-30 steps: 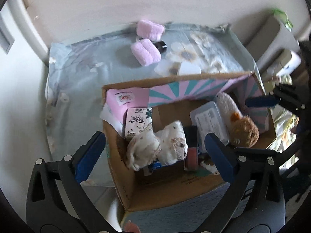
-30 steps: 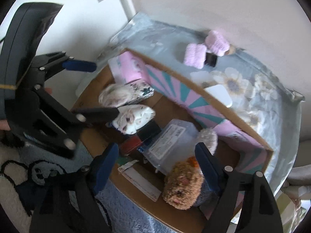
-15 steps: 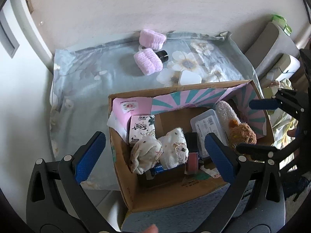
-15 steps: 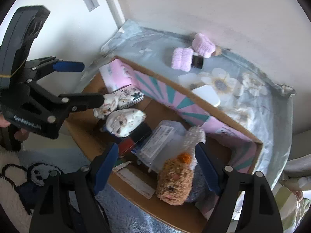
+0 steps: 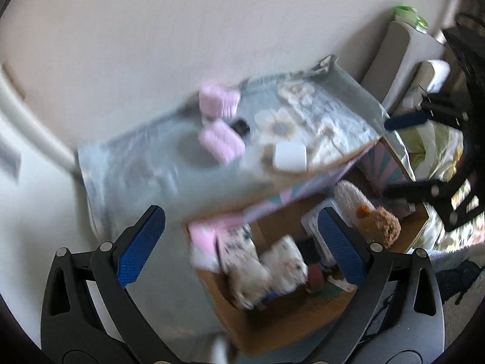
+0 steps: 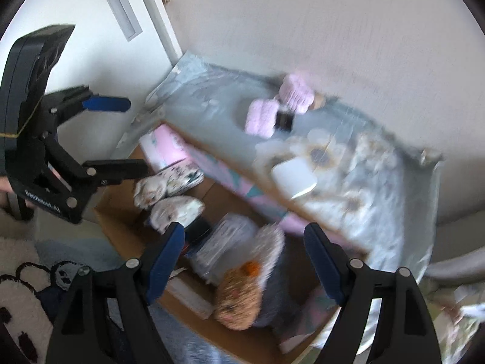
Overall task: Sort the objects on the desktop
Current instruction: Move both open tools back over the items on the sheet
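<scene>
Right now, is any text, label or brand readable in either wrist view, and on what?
White lettering on the left gripper body: too blurred to read for sure.
Printed tissue pack in the cardboard box: print blurred, unreadable.
Label on the clear plastic case: blurred, unreadable.
Nothing else bears text.

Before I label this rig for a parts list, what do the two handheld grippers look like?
Both the left gripper and the right gripper are black plastic frames with silver rivets and textured blue finger pads. The left's body bears white lettering, too blurred to read.
</scene>
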Demonstrator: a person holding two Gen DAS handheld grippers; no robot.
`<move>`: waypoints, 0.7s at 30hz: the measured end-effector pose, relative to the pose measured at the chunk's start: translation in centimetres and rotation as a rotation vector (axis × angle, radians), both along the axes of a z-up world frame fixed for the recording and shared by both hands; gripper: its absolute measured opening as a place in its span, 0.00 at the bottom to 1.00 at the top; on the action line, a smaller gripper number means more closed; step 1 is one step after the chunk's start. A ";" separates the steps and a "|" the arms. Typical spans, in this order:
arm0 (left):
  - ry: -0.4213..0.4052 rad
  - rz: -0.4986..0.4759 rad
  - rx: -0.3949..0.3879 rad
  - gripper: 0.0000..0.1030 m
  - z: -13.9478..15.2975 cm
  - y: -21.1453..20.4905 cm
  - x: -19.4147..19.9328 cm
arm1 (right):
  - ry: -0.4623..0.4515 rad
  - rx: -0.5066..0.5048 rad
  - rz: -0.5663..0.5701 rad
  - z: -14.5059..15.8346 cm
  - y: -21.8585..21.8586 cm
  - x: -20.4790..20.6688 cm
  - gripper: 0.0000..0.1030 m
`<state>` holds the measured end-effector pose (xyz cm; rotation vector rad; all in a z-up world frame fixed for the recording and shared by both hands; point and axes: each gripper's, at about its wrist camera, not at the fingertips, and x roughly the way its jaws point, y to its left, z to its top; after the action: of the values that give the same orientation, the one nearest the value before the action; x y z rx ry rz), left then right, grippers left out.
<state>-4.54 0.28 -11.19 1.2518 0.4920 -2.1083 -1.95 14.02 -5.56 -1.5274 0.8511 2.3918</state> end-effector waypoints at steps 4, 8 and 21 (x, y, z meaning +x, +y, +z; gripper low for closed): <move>-0.031 -0.129 -0.044 0.97 1.6 -3.8 -2.1 | -0.027 0.010 0.071 0.4 3.7 -1.8 0.76; -0.089 -0.310 0.017 0.98 -0.4 -8.6 -5.3 | -0.090 -0.054 0.169 -1.6 7.1 -5.1 0.76; -0.174 -0.427 0.214 0.88 -14.5 -14.1 -9.6 | -0.376 -0.290 0.318 -18.6 6.0 -11.9 0.75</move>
<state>-14.10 -13.79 -25.71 1.7761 0.4077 -2.3051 -13.85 19.97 -24.14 -2.2873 0.9549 2.1228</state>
